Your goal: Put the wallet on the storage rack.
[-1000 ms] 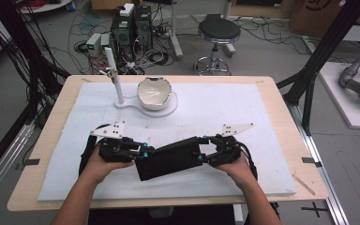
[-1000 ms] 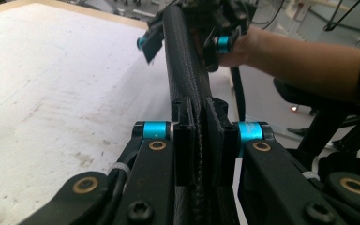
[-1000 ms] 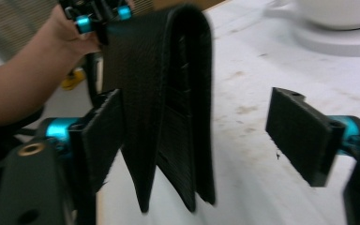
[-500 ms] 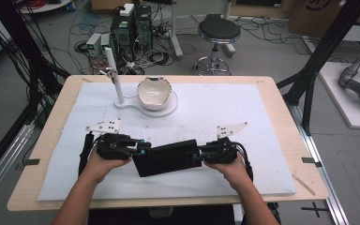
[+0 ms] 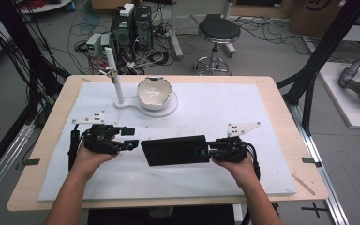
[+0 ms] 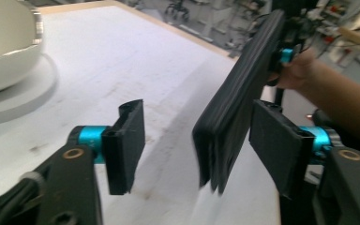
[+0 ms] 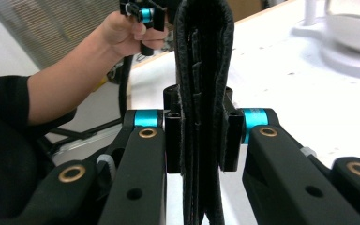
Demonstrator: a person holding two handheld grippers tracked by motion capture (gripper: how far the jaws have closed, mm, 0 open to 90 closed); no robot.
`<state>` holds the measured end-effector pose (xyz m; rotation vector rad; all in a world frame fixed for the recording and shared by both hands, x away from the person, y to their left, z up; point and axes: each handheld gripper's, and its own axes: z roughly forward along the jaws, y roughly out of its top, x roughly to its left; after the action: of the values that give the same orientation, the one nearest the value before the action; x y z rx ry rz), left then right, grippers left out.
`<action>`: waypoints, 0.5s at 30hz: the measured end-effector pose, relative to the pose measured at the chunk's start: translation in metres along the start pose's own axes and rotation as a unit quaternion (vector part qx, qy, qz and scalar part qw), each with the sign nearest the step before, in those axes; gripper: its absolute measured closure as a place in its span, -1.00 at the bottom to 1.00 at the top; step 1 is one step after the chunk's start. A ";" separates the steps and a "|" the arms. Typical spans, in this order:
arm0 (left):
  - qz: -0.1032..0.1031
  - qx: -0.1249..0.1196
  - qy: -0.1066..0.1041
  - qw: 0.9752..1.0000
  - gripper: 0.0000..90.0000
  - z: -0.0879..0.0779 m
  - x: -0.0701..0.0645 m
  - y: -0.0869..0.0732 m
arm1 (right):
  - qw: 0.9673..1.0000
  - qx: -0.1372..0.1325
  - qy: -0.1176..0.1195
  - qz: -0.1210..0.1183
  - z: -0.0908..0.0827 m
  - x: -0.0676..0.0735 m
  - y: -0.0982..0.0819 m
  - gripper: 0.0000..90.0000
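Observation:
A flat black leather case (image 5: 176, 150) is held on edge just above the white mat (image 5: 215, 108). My right gripper (image 5: 206, 151) is shut on its right end; in the right gripper view the jaws (image 7: 201, 136) squeeze the folded case (image 7: 201, 56) from both sides. My left gripper (image 5: 130, 143) is open at the case's left end. In the left gripper view (image 6: 204, 138) the end of the case (image 6: 229, 126) sits between the jaws, close to the right-hand one, with a wide gap to the other.
A white bowl (image 5: 153, 93) rests on a round white base (image 5: 168, 110) at the back of the mat, with a white post (image 5: 115, 75) to its left. Stool, computers and cables lie on the floor beyond the table.
The case has swung from tilted to level and shifted slightly right with the right gripper. The left gripper now stands open at its left end.

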<state>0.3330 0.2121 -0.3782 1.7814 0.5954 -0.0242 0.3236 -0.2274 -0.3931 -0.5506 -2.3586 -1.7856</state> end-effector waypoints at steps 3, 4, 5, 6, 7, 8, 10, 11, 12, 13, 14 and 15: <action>-0.004 -0.002 0.013 1.000 -0.32 -0.008 0.004 0.000 | 1.000 -0.009 -0.014 -0.005 -0.008 0.001 0.002 0.72; -0.007 -0.001 0.018 1.000 -0.32 -0.010 0.006 -0.001 | 1.000 -0.011 -0.019 -0.007 -0.010 0.002 0.003 0.72; -0.012 -0.001 0.027 1.000 -0.34 -0.013 0.008 -0.002 | 1.000 -0.013 -0.026 -0.011 -0.013 0.003 0.005 0.72; -0.015 0.000 0.034 0.999 -0.37 -0.016 0.010 -0.002 | 0.999 -0.014 -0.032 -0.014 -0.015 0.004 0.007 0.72; -0.018 -0.001 0.041 0.999 -0.37 -0.019 0.012 -0.003 | 0.999 -0.016 -0.039 -0.017 -0.017 0.005 0.009 0.72; -0.021 -0.001 0.046 0.999 -0.38 -0.022 0.014 -0.004 | 0.999 -0.018 -0.044 -0.021 -0.019 0.006 0.011 0.72; -0.022 0.002 0.056 0.998 -0.45 -0.027 0.017 -0.005 | 0.998 -0.023 -0.055 -0.025 -0.023 0.008 0.016 0.72; -0.026 0.004 0.061 0.998 -0.50 -0.030 0.019 -0.006 | 0.997 -0.026 -0.060 -0.028 -0.025 0.008 0.018 0.72; -0.027 0.004 0.062 0.998 -0.52 -0.032 0.020 -0.007 | 0.997 -0.028 -0.066 -0.026 -0.027 0.008 0.022 0.72; -0.028 0.002 0.062 0.998 -0.52 -0.034 0.021 -0.008 | 0.997 -0.029 -0.071 -0.027 -0.028 0.008 0.024 0.72; -0.031 0.000 0.063 0.998 -0.53 -0.036 0.022 -0.008 | 0.996 -0.026 -0.076 -0.029 -0.029 0.008 0.028 0.72; -0.032 0.001 0.065 0.997 -0.56 -0.037 0.023 -0.009 | 0.996 -0.023 -0.082 -0.030 -0.030 0.008 0.032 0.72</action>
<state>0.3389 0.2560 -0.3822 1.7758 0.7451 0.0474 0.3245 -0.2469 -0.3525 -0.6633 -2.4689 -1.8932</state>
